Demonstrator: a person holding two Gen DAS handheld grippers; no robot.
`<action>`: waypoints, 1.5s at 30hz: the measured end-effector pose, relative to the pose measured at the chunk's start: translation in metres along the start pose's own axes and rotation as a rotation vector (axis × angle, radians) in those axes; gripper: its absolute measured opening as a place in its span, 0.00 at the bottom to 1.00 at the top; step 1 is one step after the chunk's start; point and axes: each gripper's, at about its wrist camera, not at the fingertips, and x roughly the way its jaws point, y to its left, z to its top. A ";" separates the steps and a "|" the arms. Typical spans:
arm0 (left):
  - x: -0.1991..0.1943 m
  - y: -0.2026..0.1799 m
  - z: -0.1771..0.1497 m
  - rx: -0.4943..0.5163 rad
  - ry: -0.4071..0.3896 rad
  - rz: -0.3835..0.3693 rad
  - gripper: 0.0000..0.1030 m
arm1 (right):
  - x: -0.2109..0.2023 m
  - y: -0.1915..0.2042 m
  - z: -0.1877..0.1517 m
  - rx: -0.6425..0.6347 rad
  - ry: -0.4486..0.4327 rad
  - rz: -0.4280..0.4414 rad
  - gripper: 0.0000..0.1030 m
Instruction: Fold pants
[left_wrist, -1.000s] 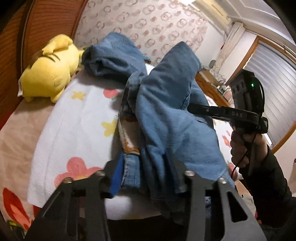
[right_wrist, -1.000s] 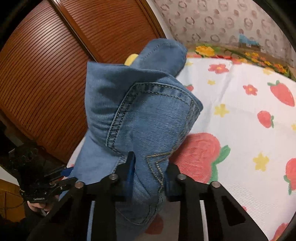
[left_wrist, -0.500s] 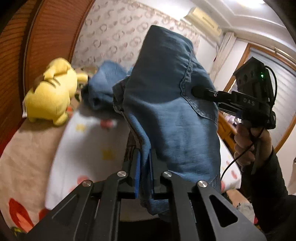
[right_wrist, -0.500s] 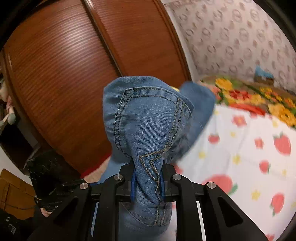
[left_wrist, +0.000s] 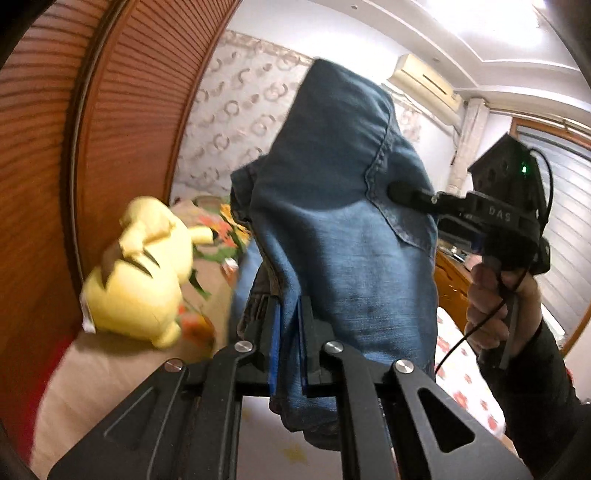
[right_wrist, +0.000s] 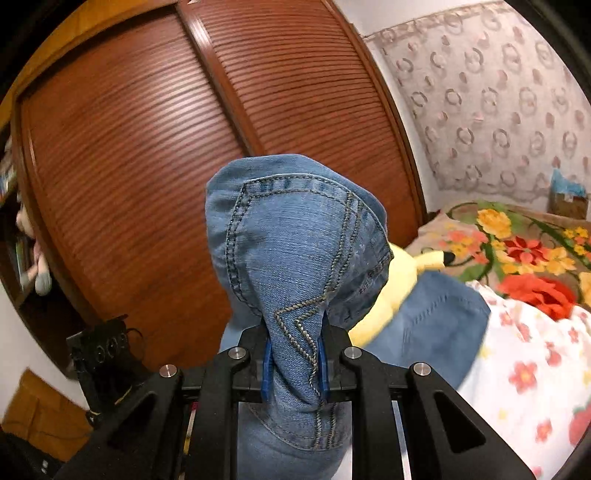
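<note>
A pair of blue jeans (left_wrist: 332, 229) hangs lifted above the bed, bunched between both grippers. My left gripper (left_wrist: 290, 354) is shut on a fold of the denim, which drapes up and over its fingers. In the right wrist view my right gripper (right_wrist: 295, 360) is shut on the jeans (right_wrist: 291, 258) at a stitched back pocket. The right gripper (left_wrist: 406, 194) also shows in the left wrist view, pinching the denim near a seam, held by a person's hand (left_wrist: 495, 306). A lower part of the jeans (right_wrist: 436, 325) trails toward the bed.
A yellow plush toy (left_wrist: 144, 273) lies on the bed by the brown slatted wardrobe doors (right_wrist: 147, 147). The bed has a white sheet with red fruit and flowers (right_wrist: 535, 369) and a floral pillow (right_wrist: 517, 240). An air conditioner (left_wrist: 424, 85) is high on the wall.
Both grippers closed on the jeans and rose, lifting the denim off the bed. The views tilted up, so wardrobe and wall now fill the background.
</note>
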 end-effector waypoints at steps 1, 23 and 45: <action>0.009 0.004 0.008 0.008 0.003 0.013 0.09 | 0.009 -0.017 0.004 0.031 -0.012 0.004 0.18; 0.136 0.016 0.007 0.110 0.191 0.190 0.09 | 0.072 -0.157 -0.047 0.145 0.164 -0.376 0.50; 0.034 -0.119 -0.014 0.299 0.051 0.134 0.89 | -0.154 0.007 -0.133 0.017 -0.033 -0.574 0.50</action>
